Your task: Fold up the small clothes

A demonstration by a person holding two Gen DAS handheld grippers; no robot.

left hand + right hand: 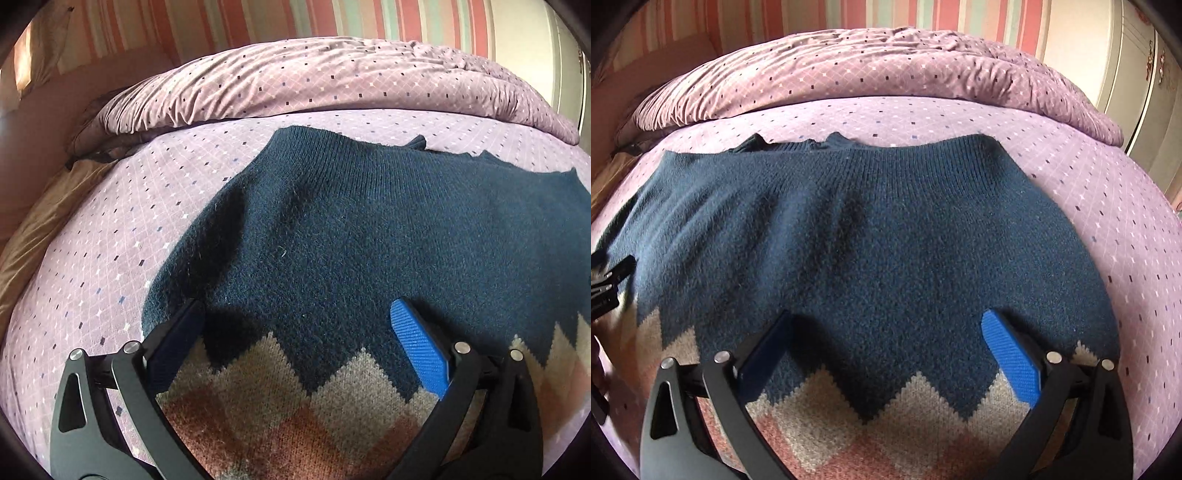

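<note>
**So, about this sweater fold and where it could slip**

Okay, quick status. The knit sweater [369, 229] is lying spread on the purple bed sheet [92, 266], ribbed hem at the far end, zigzag tan-and-pink part nearest me. My left gripper [297, 314] sits over its left near side and my right gripper [888, 325] over its right near side. Both sets of jaws are spread wide, gripping nothing, just hovering over the wool.

What worries me:
- It's thick, fuzzy knit. If I close on the top only, I'd guess I pinch one layer and the back stays put, so the fold comes out lopsided.
- The sheet is soft too. Go too deep and I could grab it along with the sweater and drag both.
- There are already ripples running down the navy middle; folding over those would probably lock in a lump.
- The rumpled duvet [886, 74] is just past the far hem, so a fold thrown too far could land on it.

Stuff I can't see: the near end of the sweater is cut off below my jaws, so no idea where the neck or sleeves are. A dark bit poking out at the far hem [753, 142] is unclear. Can't tell whether my pads touch the wool.
</note>
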